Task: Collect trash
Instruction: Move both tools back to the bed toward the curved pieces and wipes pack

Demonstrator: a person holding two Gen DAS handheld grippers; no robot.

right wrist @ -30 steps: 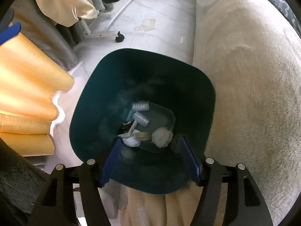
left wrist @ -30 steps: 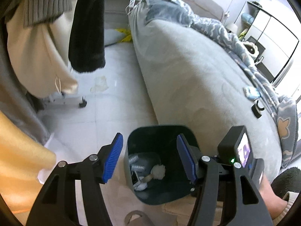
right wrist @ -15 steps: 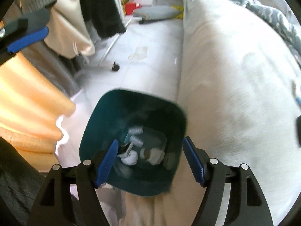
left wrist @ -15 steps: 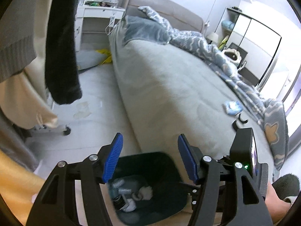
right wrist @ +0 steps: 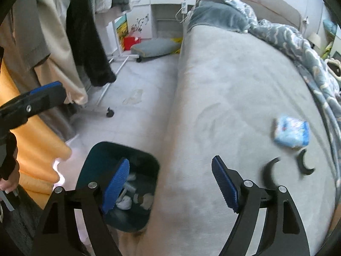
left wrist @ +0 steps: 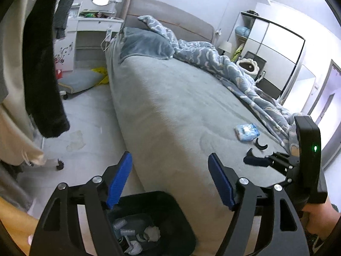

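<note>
A dark teal trash bin stands on the floor against the bed's side, with crumpled paper and wrappers lying in it. On the grey bed sheet lies a light blue tissue pack, with two black crescent pieces beside it. My left gripper hangs above the bin's edge, jaws opening, nothing between them. My right gripper is over the bed's edge, jaws opening and empty. It also shows in the left wrist view as the right gripper near the pack.
Coats hang from a wheeled clothes rack on the left. A flat wrapper lies on the tiled floor. A grey cushion and a white desk stand beyond. A blue patterned blanket covers the bed's far side.
Both grippers rose away from the bin and tipped up toward the bed. Their jaws stand wider. The tissue pack and black pieces came into the right wrist view.
</note>
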